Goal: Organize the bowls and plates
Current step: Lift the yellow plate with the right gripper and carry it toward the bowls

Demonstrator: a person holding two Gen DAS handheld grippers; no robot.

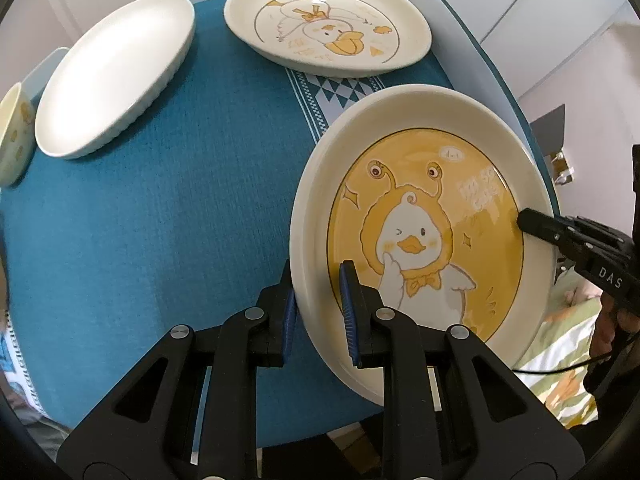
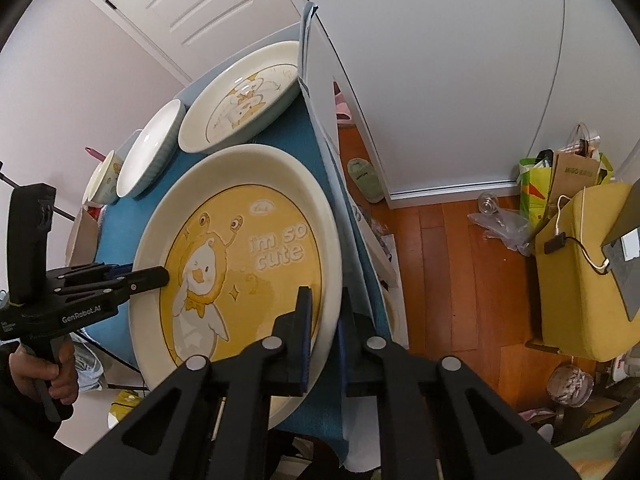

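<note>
A cream plate with a yellow duck picture [image 1: 424, 216] is held tilted above the blue tablecloth [image 1: 160, 220]. My left gripper [image 1: 318, 312] is shut on its near rim. My right gripper [image 2: 324, 340] is shut on the opposite rim of the same plate [image 2: 240, 248]; it shows in the left wrist view [image 1: 532, 220]. A second duck plate [image 1: 328, 32] lies flat at the back. A plain white oval dish [image 1: 112, 76] lies to its left. A small duck bowl [image 1: 14, 132] stands at the far left.
The table edge runs close on the right [image 2: 320, 120], with wooden floor [image 2: 452, 264], slippers, bags and a yellow box [image 2: 580, 272] beyond. A striped bedcover [image 1: 560, 360] lies below the table's right edge.
</note>
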